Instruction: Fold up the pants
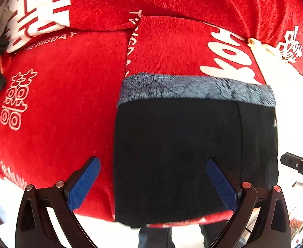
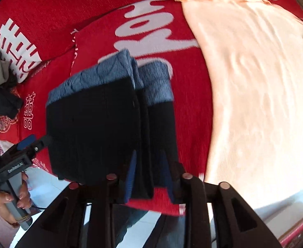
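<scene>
Closest to me, the right gripper [image 2: 149, 173] is clamped on the near right edge of the pants [image 2: 102, 128], its blue pads [image 2: 130, 175] pinching a thick stack of dark layers that stands up between them like a ridge. The left gripper [image 1: 153, 184] hangs over the near left part of the same bundle with its blue pads [image 1: 83, 184] spread wide and nothing between them; one finger sits over the red blanket [image 1: 58, 113], the other over the black cloth. So the right hand is the one engaged, and I'd judge the next move turns on it carrying or laying down that gripped edge. The pants [image 1: 182, 155] lie on the blanket at the near edge of the bed, already folded into a compact dark block. Its long axis runs away from both grippers, the blue-grey patterned band [image 1: 192, 91] at the far end. Further off to the right lies a pale peach cloth [image 2: 254, 82].
</scene>
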`<state>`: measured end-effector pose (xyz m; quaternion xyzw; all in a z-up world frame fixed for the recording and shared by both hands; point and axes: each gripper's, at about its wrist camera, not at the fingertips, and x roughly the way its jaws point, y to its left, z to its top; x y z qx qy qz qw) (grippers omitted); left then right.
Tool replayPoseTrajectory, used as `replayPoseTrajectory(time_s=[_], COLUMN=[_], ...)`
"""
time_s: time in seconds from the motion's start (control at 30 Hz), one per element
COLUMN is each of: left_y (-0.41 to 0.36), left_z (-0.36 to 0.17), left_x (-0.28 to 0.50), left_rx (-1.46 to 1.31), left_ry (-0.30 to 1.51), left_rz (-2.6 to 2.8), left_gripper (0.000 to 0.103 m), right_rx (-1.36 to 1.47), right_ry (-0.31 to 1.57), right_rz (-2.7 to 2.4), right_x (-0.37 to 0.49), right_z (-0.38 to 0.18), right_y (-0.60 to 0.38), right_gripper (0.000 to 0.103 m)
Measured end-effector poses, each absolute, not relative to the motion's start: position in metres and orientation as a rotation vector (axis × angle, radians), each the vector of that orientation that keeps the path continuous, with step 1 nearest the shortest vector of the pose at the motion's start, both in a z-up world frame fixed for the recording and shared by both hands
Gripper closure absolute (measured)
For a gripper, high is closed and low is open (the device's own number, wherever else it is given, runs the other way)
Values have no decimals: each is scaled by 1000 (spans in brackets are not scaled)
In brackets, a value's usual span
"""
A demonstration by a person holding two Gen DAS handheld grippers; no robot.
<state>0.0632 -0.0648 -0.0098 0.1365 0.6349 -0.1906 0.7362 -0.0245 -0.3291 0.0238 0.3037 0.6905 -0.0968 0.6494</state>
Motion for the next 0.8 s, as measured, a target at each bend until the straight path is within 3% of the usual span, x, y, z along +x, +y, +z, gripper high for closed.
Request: replayPoseTrajectory(time_s=[0.13, 0.2, 0.27, 0.53, 0.6, 0.8], left_y=[-62, -61, -59, -50, -50, -45], left_z=[3, 10, 18, 40, 47, 67], left_x=[48, 41, 34, 17, 14, 11], left_rx=[328, 341, 361, 370, 379, 367], left_ry=[1414, 1418, 1413, 1435, 1424, 1396], left_rz=[-417, -426, -424, -443, -447, -408], left_gripper=[0, 0, 0, 0, 0, 0], right_rx=[701, 700, 690, 594, 577, 513], right_ry=[1588, 1589, 1588, 1588, 1578, 1580], right_rz=[-234, -230, -223, -205, -206, -245], right_x=[-39, -42, -44, -39, -37, -30], right_z=[39, 46, 57, 92, 99, 117], right_y=[-319, -312, -303, -266, -259, -243], right_gripper=[52, 34, 26, 15, 0, 0])
